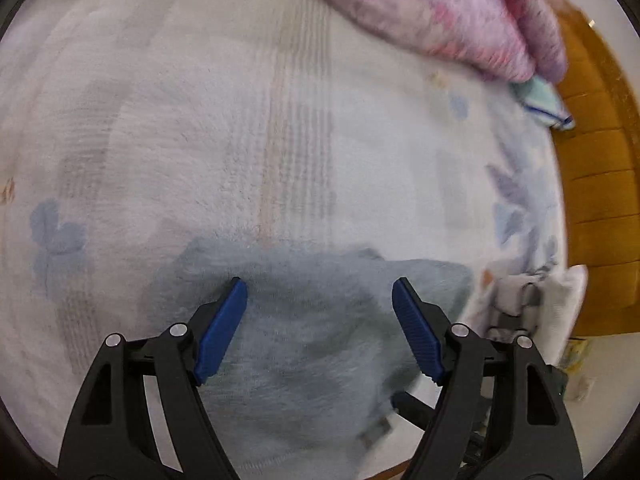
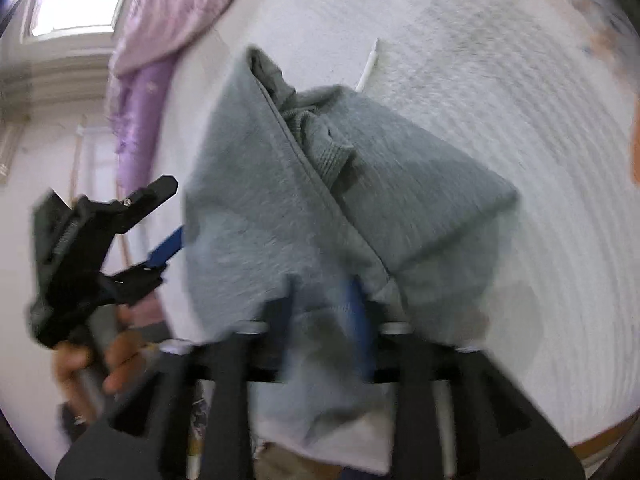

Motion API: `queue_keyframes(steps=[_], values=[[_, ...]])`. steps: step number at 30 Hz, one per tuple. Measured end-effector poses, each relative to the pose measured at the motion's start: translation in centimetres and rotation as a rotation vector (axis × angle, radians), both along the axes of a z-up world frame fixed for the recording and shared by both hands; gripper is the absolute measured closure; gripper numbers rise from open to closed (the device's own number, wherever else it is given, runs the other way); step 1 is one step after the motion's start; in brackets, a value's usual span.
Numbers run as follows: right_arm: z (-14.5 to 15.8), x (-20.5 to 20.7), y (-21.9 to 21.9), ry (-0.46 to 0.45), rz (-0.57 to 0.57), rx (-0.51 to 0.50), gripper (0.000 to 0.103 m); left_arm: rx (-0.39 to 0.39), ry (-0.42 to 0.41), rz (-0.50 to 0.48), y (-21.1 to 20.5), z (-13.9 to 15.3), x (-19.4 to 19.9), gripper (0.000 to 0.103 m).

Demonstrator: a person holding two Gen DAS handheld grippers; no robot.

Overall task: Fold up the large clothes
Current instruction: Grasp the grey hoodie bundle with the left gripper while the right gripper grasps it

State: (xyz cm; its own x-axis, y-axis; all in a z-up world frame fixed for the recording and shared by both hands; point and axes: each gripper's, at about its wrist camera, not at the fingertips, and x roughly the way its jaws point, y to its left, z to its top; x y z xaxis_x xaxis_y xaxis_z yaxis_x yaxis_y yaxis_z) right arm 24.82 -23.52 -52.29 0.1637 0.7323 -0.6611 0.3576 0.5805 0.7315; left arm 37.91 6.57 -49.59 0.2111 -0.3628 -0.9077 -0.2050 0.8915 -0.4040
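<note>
A grey sweatshirt (image 2: pixel 280 200) hangs bunched and partly folded over a white fleece blanket (image 2: pixel 500 100) on the bed. My right gripper (image 2: pixel 320 308) is shut on the sweatshirt's lower edge, with cloth draped over its blue pads. In the left wrist view the same grey garment (image 1: pixel 312 320) lies blurred below my left gripper (image 1: pixel 319 286), which is open with its blue fingers (image 1: pixel 222 328) wide apart and empty. The left gripper also shows in the right wrist view (image 2: pixel 160 240), held in a hand beside the sweatshirt's left edge.
A pink and purple quilt (image 1: pixel 440 12) is heaped at the far side of the bed. A mustard padded headboard (image 1: pixel 600 200) runs along the right. A small mint cloth (image 1: pixel 540 104) and folded white items (image 1: pixel 560 308) lie near the bed's right edge.
</note>
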Motion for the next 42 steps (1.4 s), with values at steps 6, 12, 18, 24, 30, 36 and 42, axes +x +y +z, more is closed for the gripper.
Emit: queue_keyframes(steps=[6, 12, 18, 24, 30, 36, 42], values=[[-3.3, -3.4, -1.0, 0.146, -0.02, -0.005, 0.03, 0.032, -0.002, 0.032, 2.3, 1.2, -5.0, 0.025], [-7.5, -4.4, -0.5, 0.158, -0.06, 0.11, 0.028, -0.006, 0.016, -0.007, 3.2, -1.3, -8.4, 0.015], [-8.1, -4.0, 0.0, 0.099, -0.127, 0.15, 0.02, 0.047, -0.021, -0.04, 3.3, -1.9, -8.8, 0.012], [-9.2, -4.8, -0.3, 0.055, -0.181, 0.258, 0.02, -0.106, 0.083, 0.007, 5.5, -3.7, -9.9, 0.012], [-9.9, -7.2, -2.9, -0.012, -0.254, 0.412, 0.02, -0.108, 0.133, -0.043, 4.4, -6.4, -9.0, 0.013], [-10.0, -6.2, -1.9, -0.031, -0.235, 0.398, 0.017, -0.156, 0.145, -0.038, 5.1, -7.1, -8.7, 0.011], [-9.7, -3.9, 1.0, 0.016, -0.244, 0.3, 0.015, -0.185, 0.144, -0.043, 5.1, -7.7, -8.7, 0.01]])
